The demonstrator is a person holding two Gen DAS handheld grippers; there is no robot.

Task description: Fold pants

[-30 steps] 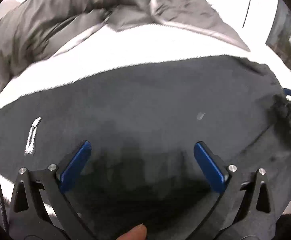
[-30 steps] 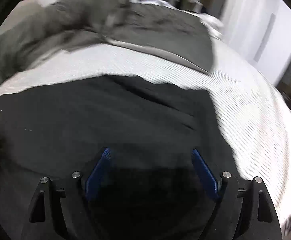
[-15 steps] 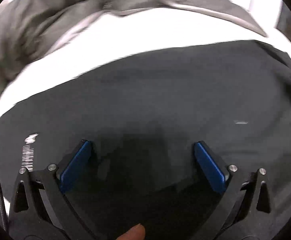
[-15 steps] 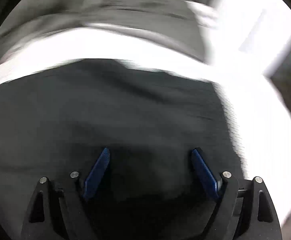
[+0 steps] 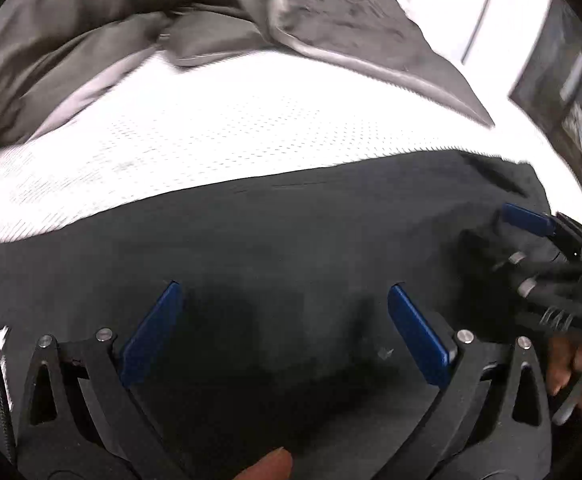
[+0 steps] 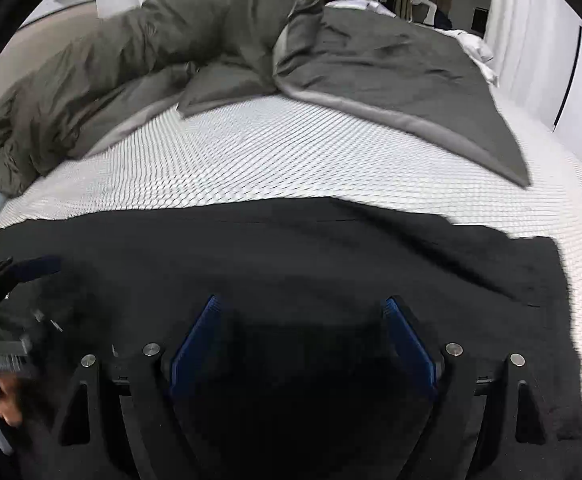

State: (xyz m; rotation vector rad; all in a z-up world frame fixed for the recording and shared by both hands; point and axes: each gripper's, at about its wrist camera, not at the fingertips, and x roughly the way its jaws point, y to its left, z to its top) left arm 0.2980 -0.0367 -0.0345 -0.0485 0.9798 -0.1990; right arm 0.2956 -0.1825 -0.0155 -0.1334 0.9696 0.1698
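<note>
The black pants (image 5: 291,232) lie spread flat across the white mattress, filling the lower half of both views (image 6: 291,264). My left gripper (image 5: 283,292) is open and empty, its blue fingers just above the cloth. My right gripper (image 6: 299,308) is open and empty too, over the pants nearer their right end. The right gripper also shows at the right edge of the left wrist view (image 5: 531,220). The left one shows at the left edge of the right wrist view (image 6: 31,268).
A rumpled grey duvet (image 6: 219,48) lies piled across the far side of the mattress (image 6: 251,160). A white label (image 5: 1,340) sits on the pants at the left. White curtains (image 6: 531,40) hang at the right.
Both grippers have pulled back and tilted up, so more mattress and duvet show. They stay open. The pants lie as before, and each gripper has come into the other's view.
</note>
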